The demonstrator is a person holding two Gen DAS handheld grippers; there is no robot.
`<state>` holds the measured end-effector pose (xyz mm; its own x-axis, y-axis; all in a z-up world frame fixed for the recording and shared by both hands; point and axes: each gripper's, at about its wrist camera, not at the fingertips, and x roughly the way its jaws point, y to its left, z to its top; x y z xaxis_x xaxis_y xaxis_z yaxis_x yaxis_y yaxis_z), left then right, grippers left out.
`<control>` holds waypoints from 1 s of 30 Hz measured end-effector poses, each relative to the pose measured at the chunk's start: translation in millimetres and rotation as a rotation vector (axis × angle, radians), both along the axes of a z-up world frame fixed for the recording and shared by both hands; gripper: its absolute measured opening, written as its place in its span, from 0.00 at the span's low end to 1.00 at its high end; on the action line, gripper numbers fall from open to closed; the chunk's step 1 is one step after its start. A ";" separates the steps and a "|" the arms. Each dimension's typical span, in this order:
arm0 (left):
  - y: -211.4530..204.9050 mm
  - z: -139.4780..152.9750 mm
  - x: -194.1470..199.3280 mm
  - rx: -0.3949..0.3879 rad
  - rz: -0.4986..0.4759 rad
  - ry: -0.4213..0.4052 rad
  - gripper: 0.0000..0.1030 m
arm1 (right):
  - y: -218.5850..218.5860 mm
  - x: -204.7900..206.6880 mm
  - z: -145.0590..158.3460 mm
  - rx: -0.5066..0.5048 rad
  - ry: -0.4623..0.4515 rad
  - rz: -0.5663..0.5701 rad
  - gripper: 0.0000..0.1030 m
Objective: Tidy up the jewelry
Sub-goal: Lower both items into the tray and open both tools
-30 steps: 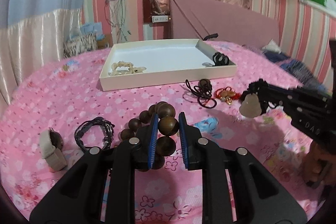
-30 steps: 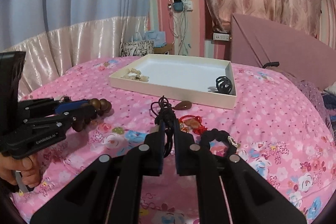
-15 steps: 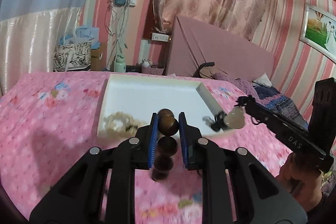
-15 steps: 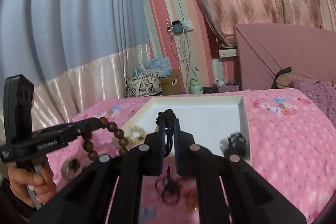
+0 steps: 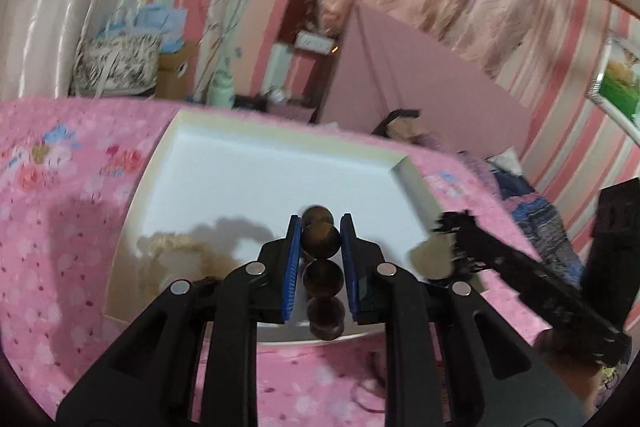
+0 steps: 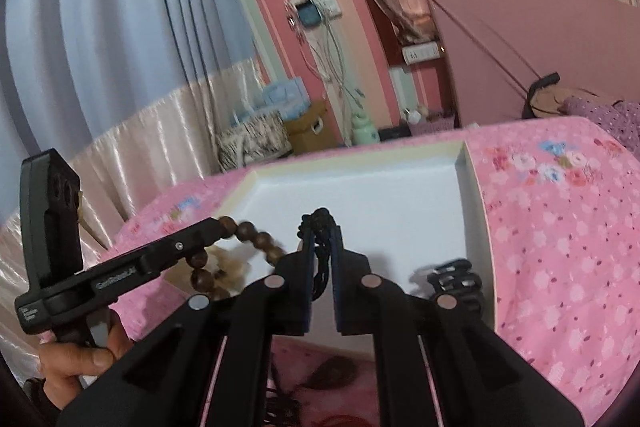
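My left gripper (image 5: 320, 231) is shut on a brown wooden bead bracelet (image 5: 322, 273), which hangs above the near part of the white tray (image 5: 256, 147). It also shows in the right wrist view (image 6: 250, 233). My right gripper (image 6: 322, 231) is shut on a black cord necklace (image 6: 318, 223) with a pale pendant (image 5: 432, 259), held over the tray's (image 6: 474, 187) near right part. A cream bead bracelet (image 5: 180, 251) lies in the tray's near left corner. A black coiled piece (image 6: 456, 281) lies in its near right corner.
The tray sits on a pink flowered bedspread (image 6: 560, 227). More cords and a dark piece (image 6: 328, 371) lie on the bedspread just in front of the tray. A pink headboard (image 5: 420, 75), curtains and a bag (image 5: 116, 63) stand behind the bed.
Both grippers lifted their jewelry off the bedspread and moved forward, and now hold it over the white tray. The tray is much closer in both views.
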<state>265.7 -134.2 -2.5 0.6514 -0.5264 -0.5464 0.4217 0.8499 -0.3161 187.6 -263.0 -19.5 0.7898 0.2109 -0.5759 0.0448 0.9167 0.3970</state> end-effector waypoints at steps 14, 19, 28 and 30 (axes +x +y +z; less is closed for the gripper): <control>-11.0 -39.7 24.1 0.228 0.055 0.087 0.18 | 1.2 15.2 -38.9 -0.107 0.242 -0.005 0.08; -29.1 -42.2 20.9 0.331 0.032 0.035 0.19 | 1.0 15.7 -42.3 -0.122 0.247 -0.008 0.10; -25.5 -41.0 14.2 0.301 0.035 0.028 0.30 | 0.5 8.2 -35.7 -0.106 0.187 -0.014 0.33; -20.5 -38.0 11.9 0.284 0.045 0.024 0.31 | -1.4 4.4 -29.5 -0.101 0.151 -0.023 0.36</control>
